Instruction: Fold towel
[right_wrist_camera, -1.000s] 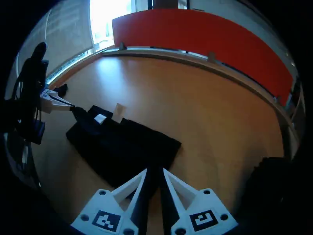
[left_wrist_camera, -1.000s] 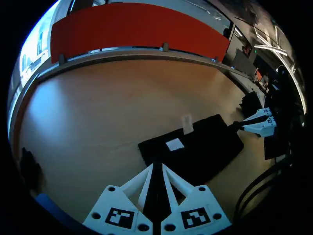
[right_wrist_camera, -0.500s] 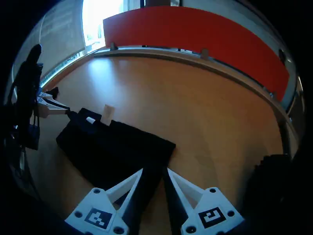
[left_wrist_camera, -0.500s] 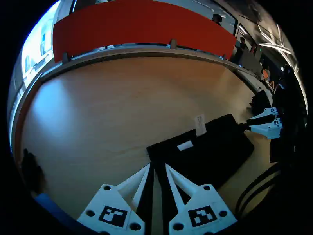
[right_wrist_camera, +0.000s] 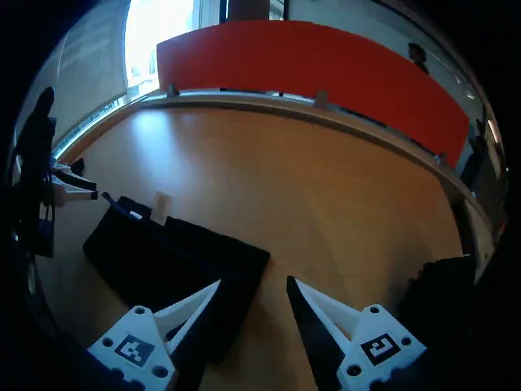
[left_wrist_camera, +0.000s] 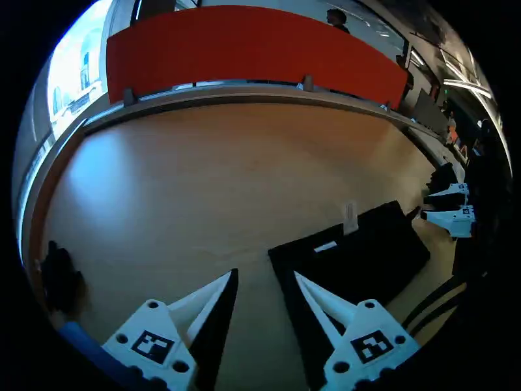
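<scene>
Your left gripper (left_wrist_camera: 262, 274) has its fingers spread wide apart, with bare table (left_wrist_camera: 195, 182) showing in the gap. Your right gripper (right_wrist_camera: 254, 280) is spread the same way, with wood in the gap.

The towel (left_wrist_camera: 365, 251) is black and folded into a flat oblong. It lies on the light wooden table, between the two grippers.
- Left gripper view: the towel's near corner sits just ahead of the right-hand finger, and its stacked layers show as thin lines along that edge.
- A small pale label (left_wrist_camera: 324, 247) lies flat on the top face.
- A second pale tag (left_wrist_camera: 350, 217) stands up at the far long edge.
- Right gripper view: the towel's near corner lies just ahead of the left-hand finger. I cannot tell whether they touch.

An orange panel (right_wrist_camera: 312, 65) runs along the table's far edge.
</scene>
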Demonstrator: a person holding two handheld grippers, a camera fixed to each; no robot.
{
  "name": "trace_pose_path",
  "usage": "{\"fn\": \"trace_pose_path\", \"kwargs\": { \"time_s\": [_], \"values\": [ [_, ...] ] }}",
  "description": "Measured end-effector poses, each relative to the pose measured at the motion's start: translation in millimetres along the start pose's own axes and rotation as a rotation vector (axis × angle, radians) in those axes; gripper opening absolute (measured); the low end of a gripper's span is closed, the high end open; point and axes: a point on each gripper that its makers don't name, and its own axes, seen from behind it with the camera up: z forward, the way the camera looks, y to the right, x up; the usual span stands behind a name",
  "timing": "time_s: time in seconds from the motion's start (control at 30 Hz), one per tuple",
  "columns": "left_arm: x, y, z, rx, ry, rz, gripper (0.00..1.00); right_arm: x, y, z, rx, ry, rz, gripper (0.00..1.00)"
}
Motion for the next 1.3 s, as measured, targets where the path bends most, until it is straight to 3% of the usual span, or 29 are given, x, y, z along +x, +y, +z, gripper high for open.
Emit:
{"fn": "trace_pose_path", "kwargs": {
  "time_s": [0.03,0.13,0.2,0.7,1.0,1.3],
  "values": [
    [-0.2,0.0,-1.6,-0.001,0.001,-0.005,0.61,0.5,0.3,-1.0,-0.001,0.003,-0.002,0.71],
    [-1.2,-0.1,-6.4,-0.002,0.005,-0.016,0.75,1.3,0.2,-4.2,0.000,0.008,-0.007,0.95],
    [-2.0,-0.1,-9.3,-0.002,0.008,-0.019,0.91,1.2,-0.8,-6.3,0.004,0.010,-0.010,1.00],
    [-9.2,1.7,-27.6,0.027,0.014,0.013,0.92,-0.8,-10.6,-22.5,0.022,0.020,-0.013,1.00],
    [-29.3,3.0,-49.5,0.054,0.005,0.022,0.92,-9.3,-12.7,-36.1,0.025,0.019,-0.020,1.00],
    [-51.8,8.9,-69.9,0.071,-0.005,-0.003,0.92,-26.9,-16.8,-52.2,0.033,0.009,-0.021,1.00]
  ]
}}
